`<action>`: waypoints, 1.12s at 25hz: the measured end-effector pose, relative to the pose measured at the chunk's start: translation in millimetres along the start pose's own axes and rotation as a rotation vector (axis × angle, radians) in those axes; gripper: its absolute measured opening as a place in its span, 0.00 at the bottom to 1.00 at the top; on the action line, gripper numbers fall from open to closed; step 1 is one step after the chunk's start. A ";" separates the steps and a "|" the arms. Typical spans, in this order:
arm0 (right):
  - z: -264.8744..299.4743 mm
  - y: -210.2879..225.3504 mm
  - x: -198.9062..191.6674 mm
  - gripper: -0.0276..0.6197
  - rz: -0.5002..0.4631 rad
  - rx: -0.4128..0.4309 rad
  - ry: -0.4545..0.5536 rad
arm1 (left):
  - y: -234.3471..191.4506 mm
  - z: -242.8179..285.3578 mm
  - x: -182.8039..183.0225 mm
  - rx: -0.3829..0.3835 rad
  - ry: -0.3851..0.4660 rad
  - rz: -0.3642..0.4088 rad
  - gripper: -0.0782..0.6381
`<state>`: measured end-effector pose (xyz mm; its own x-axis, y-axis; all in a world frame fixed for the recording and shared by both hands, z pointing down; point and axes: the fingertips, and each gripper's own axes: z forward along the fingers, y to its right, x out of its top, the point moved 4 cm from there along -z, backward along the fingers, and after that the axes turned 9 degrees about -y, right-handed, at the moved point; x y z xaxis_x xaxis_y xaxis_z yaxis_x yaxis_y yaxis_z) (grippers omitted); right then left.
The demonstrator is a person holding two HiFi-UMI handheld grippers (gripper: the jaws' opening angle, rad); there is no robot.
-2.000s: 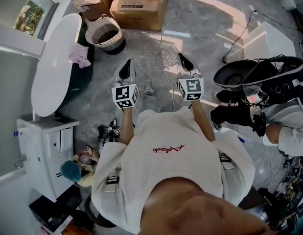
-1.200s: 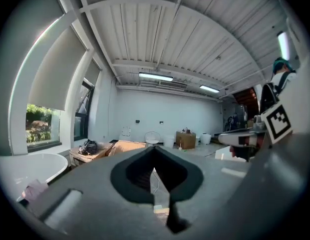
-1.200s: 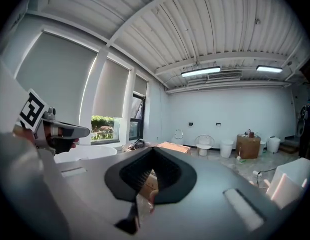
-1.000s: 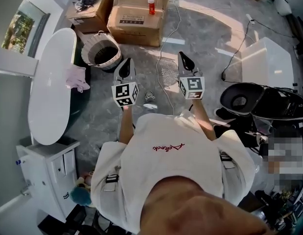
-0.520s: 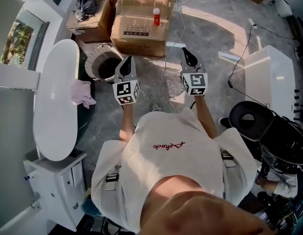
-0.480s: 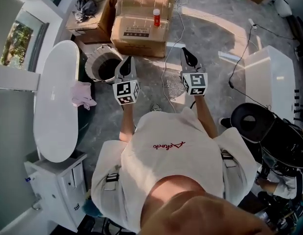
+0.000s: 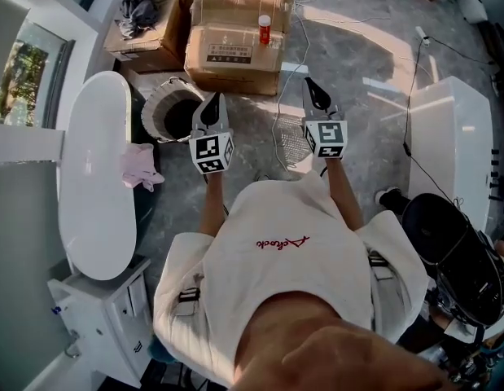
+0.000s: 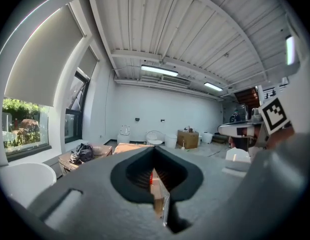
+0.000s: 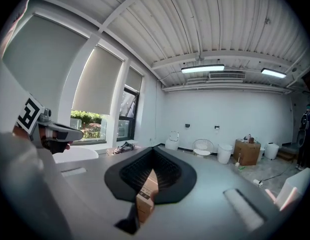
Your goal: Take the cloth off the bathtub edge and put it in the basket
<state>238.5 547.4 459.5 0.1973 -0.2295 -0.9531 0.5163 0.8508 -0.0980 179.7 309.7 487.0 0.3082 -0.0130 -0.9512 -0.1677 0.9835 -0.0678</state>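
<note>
Head view: pink cloth [image 7: 140, 167] bunched on the bathtub [image 7: 89, 186] edge, floor side, one corner hanging off. Clear of both grippers. Wicker basket [image 7: 156, 104] on the floor just past the tub's far end, close beside the big cardboard box [image 7: 235, 31]; dark inside, contents unreadable. Red bottle [image 7: 265, 29] upright on that box. Smaller box [image 7: 158, 43] further left, with a dark bundle [image 7: 139, 8] on top. Left gripper [image 7: 211, 104] held out roughly level in front of the chest, tip overlapping the basket rim in the picture, cloth off to its left and nearer the body. Right gripper [image 7: 311, 86] parallel to it, well apart, above a wire grate [image 7: 291, 137] and a white cable [image 7: 294, 23] on the grey floor. White cabinet [image 7: 105, 308] at the tub's near end. White block [image 7: 451, 129] at right, black gear [image 7: 455, 251] lower right.

Left gripper view: jaws together, tips meeting, nothing clamped. Slice of cardboard box and red bottle visible through the slot behind the tips. Tub rim lower left, window [image 8: 24, 129] above it, smaller box with the dark bundle beyond. Right gripper at the right edge.

Right gripper view: jaws together too, nothing between the pads. Cardboard box showing through the slot. Left gripper at the left edge, tub just behind it. Toilet [image 9: 172, 142] and wire chair [image 9: 202, 146] by the far wall.
</note>
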 end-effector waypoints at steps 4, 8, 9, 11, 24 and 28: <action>7.8 1.4 -3.4 0.05 0.001 0.002 -0.017 | -5.7 6.9 -2.7 0.005 -0.010 -0.012 0.11; 17.8 8.3 -5.4 0.05 0.002 0.003 -0.025 | -5.4 16.6 -2.9 0.007 -0.019 -0.015 0.11; 22.4 10.4 -5.1 0.05 0.003 0.005 -0.028 | -5.6 20.3 -2.4 0.008 -0.022 -0.016 0.11; 31.9 13.6 -2.3 0.05 0.002 0.013 -0.029 | -7.7 27.6 -0.1 0.015 -0.028 -0.018 0.11; 115.1 -23.5 28.1 0.05 -0.075 0.311 -0.003 | -53.2 13.0 14.8 0.286 -0.011 -0.077 0.11; 142.7 -97.2 39.9 0.05 -0.143 0.585 0.017 | -77.5 -49.2 -0.8 0.539 -0.019 -0.144 0.11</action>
<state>315.1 388.0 471.9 0.0815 -0.3111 -0.9469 0.9105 0.4097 -0.0562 146.4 224.6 478.2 0.3107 -0.1559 -0.9377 0.3784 0.9252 -0.0284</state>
